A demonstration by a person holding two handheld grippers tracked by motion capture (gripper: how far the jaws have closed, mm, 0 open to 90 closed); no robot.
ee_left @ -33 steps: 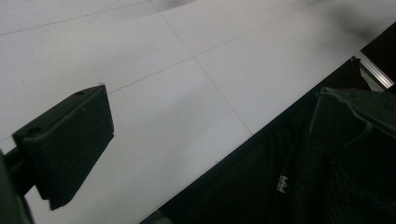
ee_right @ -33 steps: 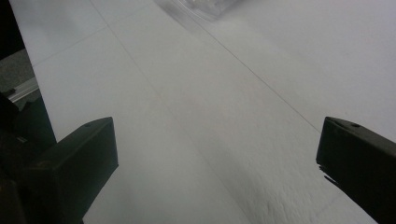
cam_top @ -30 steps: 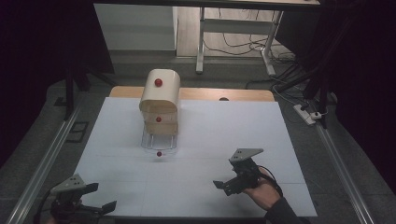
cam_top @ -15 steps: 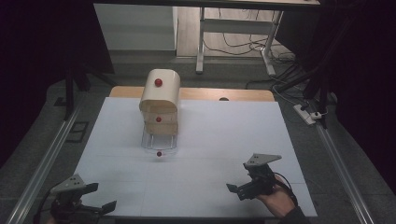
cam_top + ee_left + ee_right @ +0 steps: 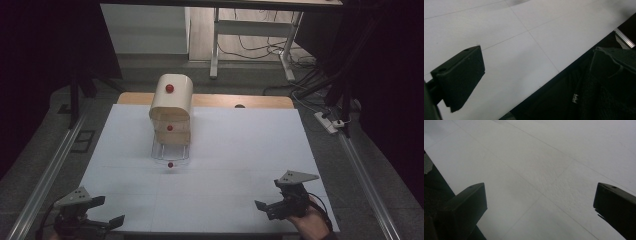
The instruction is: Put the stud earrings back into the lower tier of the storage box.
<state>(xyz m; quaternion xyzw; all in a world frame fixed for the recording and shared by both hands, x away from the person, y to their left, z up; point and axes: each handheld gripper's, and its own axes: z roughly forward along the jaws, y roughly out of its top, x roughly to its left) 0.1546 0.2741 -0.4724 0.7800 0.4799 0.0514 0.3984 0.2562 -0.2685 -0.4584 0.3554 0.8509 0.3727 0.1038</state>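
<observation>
Resting at the near left corner of the white table (image 5: pixel 225 150), the left gripper (image 5: pixel 102 215) sat low by the table's near edge, its grey three-cornered plate on top. Jaws stood apart, nothing between them. In the left gripper view one black jaw showed at the left over bare white surface, with the near edge running diagonally and dark clothing beyond it at the right.

Middle of the table, towards the far side: a cream wooden bread box (image 5: pixel 171 100) with a rounded top and a red knob (image 5: pixel 169 88) on its curved front. Below it, a second red knob on a lower wooden part. In front, a clear panel (image 5: pixel 169 151) reached towards the near side, a third red knob at its near edge. Both grippers were well apart from the box.

Near right: the right gripper (image 5: pixel 269 207), held in a hand (image 5: pixel 312 226), pointed left across the table. Jaws wide apart, holding nothing. The right gripper view showed both black jaws at the frame's sides, bare white tabletop between them.
</observation>
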